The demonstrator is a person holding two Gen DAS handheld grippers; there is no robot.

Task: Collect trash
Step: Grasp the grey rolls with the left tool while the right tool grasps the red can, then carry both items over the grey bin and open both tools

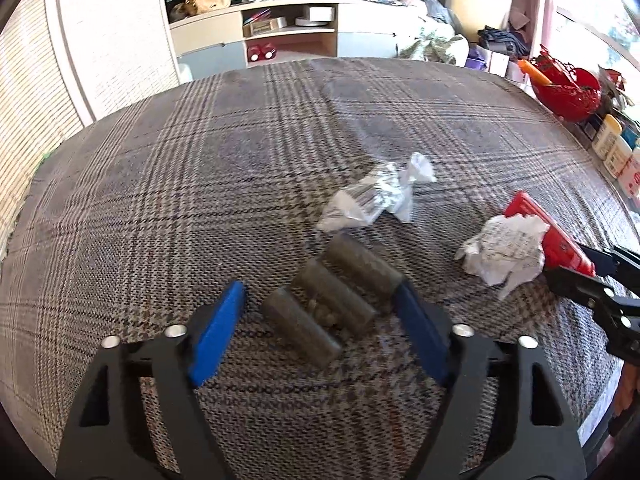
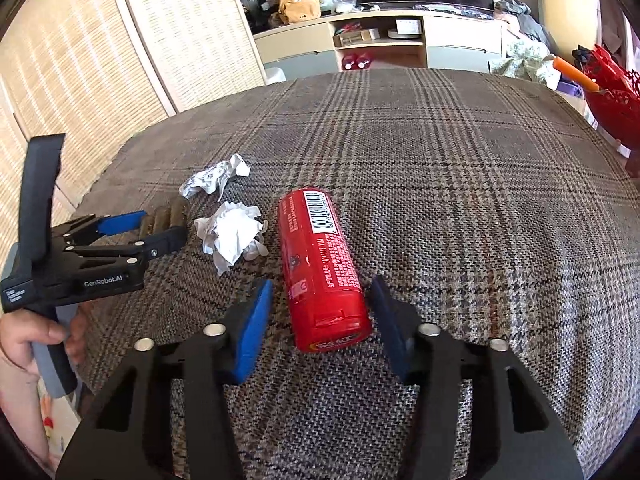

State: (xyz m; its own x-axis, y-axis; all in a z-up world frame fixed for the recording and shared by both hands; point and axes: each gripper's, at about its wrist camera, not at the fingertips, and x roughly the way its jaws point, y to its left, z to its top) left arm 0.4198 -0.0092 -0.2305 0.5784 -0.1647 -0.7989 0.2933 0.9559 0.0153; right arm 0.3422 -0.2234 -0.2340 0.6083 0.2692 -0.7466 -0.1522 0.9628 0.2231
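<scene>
My left gripper (image 1: 320, 300) is open, its blue pads on either side of a cluster of three dull olive cylinders (image 1: 332, 300) lying on the plaid cloth. Beyond it lie a crumpled foil-and-paper wrapper (image 1: 376, 196) and a crumpled printed paper (image 1: 504, 252). My right gripper (image 2: 320, 304) is open around the near end of a red can (image 2: 320, 264) lying on its side. In the right wrist view the left gripper (image 2: 160, 226) shows at the left by the cylinders (image 2: 168, 216), with the white crumpled paper (image 2: 232, 236) and the wrapper (image 2: 216, 178) beside it.
The plaid-covered surface (image 1: 200, 160) fills both views. A red openwork basket (image 1: 568, 84) and small jars (image 1: 616, 148) stand at the right edge. A TV cabinet with shelves (image 1: 288, 28) and woven sliding doors (image 2: 100, 60) lie beyond.
</scene>
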